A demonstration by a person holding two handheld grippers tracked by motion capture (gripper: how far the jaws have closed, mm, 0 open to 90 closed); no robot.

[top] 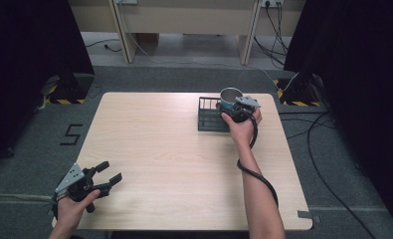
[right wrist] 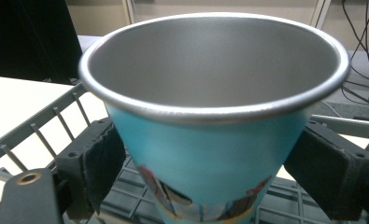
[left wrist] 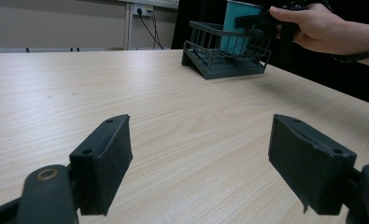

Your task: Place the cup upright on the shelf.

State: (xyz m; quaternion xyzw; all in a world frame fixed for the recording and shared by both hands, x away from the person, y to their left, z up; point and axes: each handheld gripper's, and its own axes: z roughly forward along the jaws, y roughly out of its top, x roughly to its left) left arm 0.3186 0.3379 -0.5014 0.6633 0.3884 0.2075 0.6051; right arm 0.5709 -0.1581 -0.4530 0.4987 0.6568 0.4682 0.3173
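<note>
Standing upright in the rack (right wrist: 42,128), mouth up, the cup (right wrist: 210,154) sits between the right gripper (right wrist: 205,163) pads, seemingly just released; left gripper (left wrist: 201,163) spread wide.

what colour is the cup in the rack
Teal blue outside with a printed picture low on its side, bare silver metal inside; the cup shows best in the right gripper view.

Pale wood-grain counter (top: 174,164), square, set on grey carpet floor (top: 30,149). Black "5" marking (top: 70,134) on the carpet to the left. Black curtains (top: 30,40) at far left and far right, with yellow-and-black striped stand bases (top: 64,97) at their feet. Far behind, a light wooden bench frame (top: 184,25) on pale legs, wall sockets (top: 271,3) above, dark cables (top: 328,169) trailing down across the right floor.
</note>
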